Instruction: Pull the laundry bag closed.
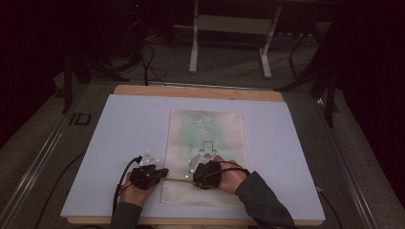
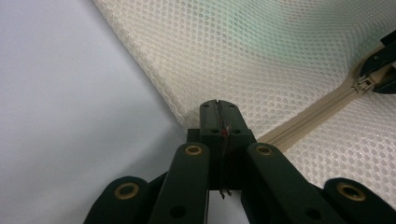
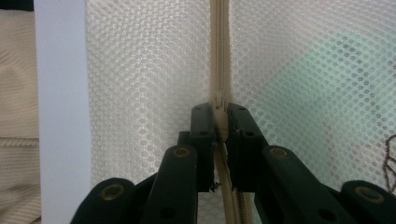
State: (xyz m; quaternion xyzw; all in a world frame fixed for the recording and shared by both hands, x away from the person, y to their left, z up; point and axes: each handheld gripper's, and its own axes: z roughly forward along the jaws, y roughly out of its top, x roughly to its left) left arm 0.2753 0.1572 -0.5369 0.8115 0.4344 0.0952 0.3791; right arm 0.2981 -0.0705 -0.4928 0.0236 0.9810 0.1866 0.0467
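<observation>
A cream mesh bag (image 1: 215,133) with something green inside lies flat on the pale board (image 1: 129,124). Its beige zipper (image 2: 308,123) runs across the end nearest the person. In the left gripper view, my left gripper (image 2: 218,108) is shut at the bag's side edge, where the zipper ends, pinching the mesh there. It shows in the high view as the left gripper (image 1: 165,172). My right gripper (image 3: 221,120) is shut on the zipper pull (image 3: 220,106), with the zipper (image 3: 219,51) running straight ahead of it. Viewed from above, the right gripper (image 1: 192,178) faces the left one along the zipper.
The board rests on a wooden table (image 1: 200,92). A metal stand (image 1: 229,43) is on the floor beyond it, with cables (image 1: 148,62) nearby. Bare board lies left and right of the bag. A beige cloth (image 3: 16,116) shows past the board's edge.
</observation>
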